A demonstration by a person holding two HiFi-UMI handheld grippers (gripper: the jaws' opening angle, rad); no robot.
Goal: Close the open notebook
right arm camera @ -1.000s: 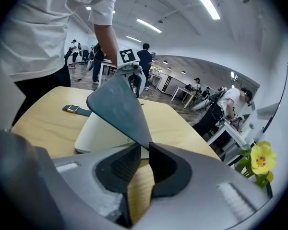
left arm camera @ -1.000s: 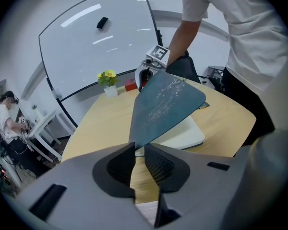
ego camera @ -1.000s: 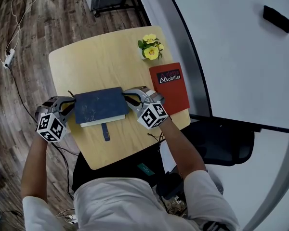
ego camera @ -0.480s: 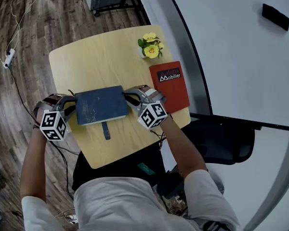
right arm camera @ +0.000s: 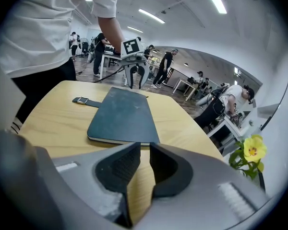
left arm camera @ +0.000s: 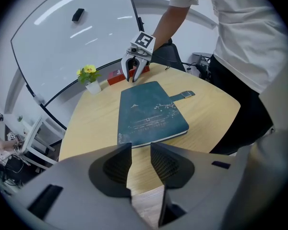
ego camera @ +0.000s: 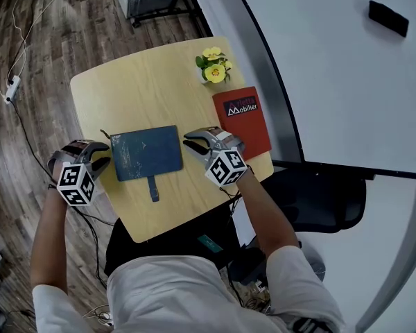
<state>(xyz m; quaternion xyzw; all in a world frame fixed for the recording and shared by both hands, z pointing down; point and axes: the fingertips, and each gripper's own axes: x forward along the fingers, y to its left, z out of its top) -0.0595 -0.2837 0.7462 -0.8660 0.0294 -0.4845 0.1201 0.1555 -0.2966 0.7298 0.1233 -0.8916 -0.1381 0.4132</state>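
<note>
Left tool (left arm camera: 140,159): dark ribbed pads spread, jaws have just been opening, nothing between them; tips just beside notebook's left edge, grey moulded body, marker cube on the back.
Right tool (right arm camera: 141,161): pads pressed together, empty; tips just beside notebook's right edge, pointing down at bench.
Notebook (ego camera: 147,152): closed, flat on bench between the two tools; rectangular, dark blue cover with matte look and pale scuffs and fine white print, cream page edge showing along the side.
Strap (ego camera: 152,188): narrow blue tab sticking out from notebook's near edge, flat on bench, small metal clasp at its end.
Bench (ego camera: 145,82): light wood, smooth top, rounded corners.
Red booklet (ego camera: 244,120): flat rectangle, white lettering near top, at bench's right edge, just right of right tool.
Flowers (ego camera: 213,66): yellow blooms, green leaves, small white pot, far right corner of bench.
Floor (ego camera: 41,47): dark wood planks, white power strip (ego camera: 12,83) with cables.
White table (ego camera: 333,82): large, glossy, curved dark edge, to the right of bench.
</note>
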